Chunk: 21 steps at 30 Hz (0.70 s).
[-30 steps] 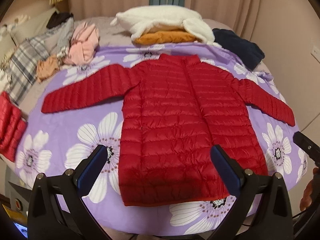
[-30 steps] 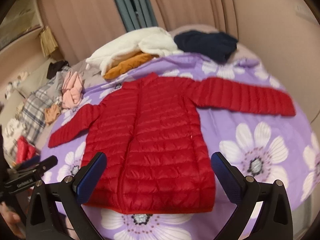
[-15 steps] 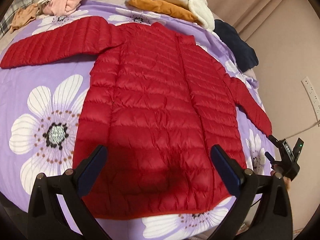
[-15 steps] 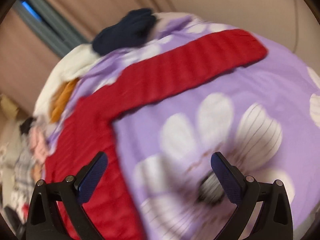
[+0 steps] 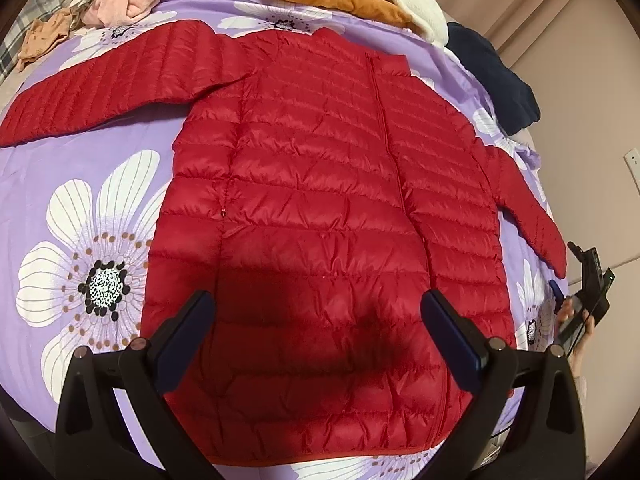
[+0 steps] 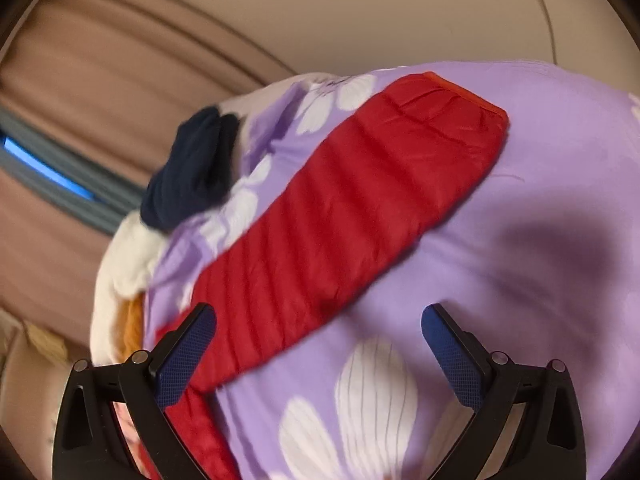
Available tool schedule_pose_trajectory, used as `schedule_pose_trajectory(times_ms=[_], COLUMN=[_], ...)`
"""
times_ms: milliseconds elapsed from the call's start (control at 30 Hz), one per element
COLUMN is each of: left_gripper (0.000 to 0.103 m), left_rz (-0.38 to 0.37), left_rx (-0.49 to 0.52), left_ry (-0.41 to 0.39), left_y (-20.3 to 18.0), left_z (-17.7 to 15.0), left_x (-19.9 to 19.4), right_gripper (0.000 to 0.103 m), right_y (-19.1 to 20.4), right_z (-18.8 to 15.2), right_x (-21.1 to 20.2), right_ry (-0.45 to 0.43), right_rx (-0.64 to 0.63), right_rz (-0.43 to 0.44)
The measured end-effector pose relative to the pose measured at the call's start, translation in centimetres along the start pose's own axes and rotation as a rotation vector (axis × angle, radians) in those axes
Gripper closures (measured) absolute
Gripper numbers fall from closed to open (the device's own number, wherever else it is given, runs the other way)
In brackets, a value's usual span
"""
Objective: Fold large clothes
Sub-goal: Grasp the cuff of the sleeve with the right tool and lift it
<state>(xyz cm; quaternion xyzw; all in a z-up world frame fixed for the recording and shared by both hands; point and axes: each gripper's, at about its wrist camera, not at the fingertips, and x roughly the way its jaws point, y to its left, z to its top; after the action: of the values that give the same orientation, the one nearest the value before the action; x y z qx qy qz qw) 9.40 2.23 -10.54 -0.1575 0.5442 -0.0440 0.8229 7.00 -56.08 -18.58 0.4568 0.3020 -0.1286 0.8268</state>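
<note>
Hovering spread and empty, the left gripper (image 5: 316,328) and right gripper (image 6: 320,340) grasp nothing. Beyond them the red quilted puffer jacket (image 5: 328,216) lies flat on the purple flowered bedsheet (image 5: 80,184), both sleeves outstretched. No fold looks made yet; judging by this, everything remains.

Warm, even indoor light; left wrist view sharp, a soft dark shadow across the near hem of the red jacket (image 5: 320,208). Right wrist view motion-blurred throughout, a shadow on the purple sheet (image 6: 560,248) at right. Fisheye bending, dark corners.
</note>
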Motion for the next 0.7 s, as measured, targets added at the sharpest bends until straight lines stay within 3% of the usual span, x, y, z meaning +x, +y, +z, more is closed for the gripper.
schedule_pose_trajectory(times_ms=[233, 300, 333, 367, 400, 433, 533, 700], left_gripper=[0.000, 0.000, 0.000, 0.000, 0.000, 0.000, 0.000, 0.000], left_rz=[0.030, 0.035, 0.031, 0.030, 0.031, 0.029, 0.016, 0.009], left_rx=[0.001, -0.001, -0.003, -0.003, -0.003, -0.004, -0.010, -0.035], left_ry=[-0.010, -0.009, -0.013, -0.014, -0.015, -0.019, -0.027, -0.022], left_y=[-0.2, -0.2, -0.2, -0.2, -0.2, -0.2, 0.0, 1.0], left_z=[0.7, 0.9, 1.0, 1.0, 1.0, 0.9, 0.8, 0.4], left_x=[0.5, 0.6, 0.7, 0.7, 0.7, 0.7, 0.6, 0.4], right_gripper=[0.007, 0.027, 0.047, 0.058, 0.077, 0.083, 0.091, 0.092], right_y=[-1.3, -0.9, -0.6, -0.4, -0.2, 0.3, 3.0, 12.8], right_z=[-1.1, -1.8, -2.6, -3.2, -3.9, -5.1, -7.7, -11.1], right_x=[0.4, 0.7, 1.0, 1.4, 1.5, 1.3, -0.1, -3.9], right_ry=[-0.130, -0.132, -0.111, -0.091, -0.079, -0.075, -0.101, -0.136], right_rx=[0.290, 0.316, 0.331, 0.346, 0.353, 0.356, 0.304, 0.023], right_rz=[0.122, 0.133, 0.120, 0.100, 0.086, 0.072, 0.065, 0.015])
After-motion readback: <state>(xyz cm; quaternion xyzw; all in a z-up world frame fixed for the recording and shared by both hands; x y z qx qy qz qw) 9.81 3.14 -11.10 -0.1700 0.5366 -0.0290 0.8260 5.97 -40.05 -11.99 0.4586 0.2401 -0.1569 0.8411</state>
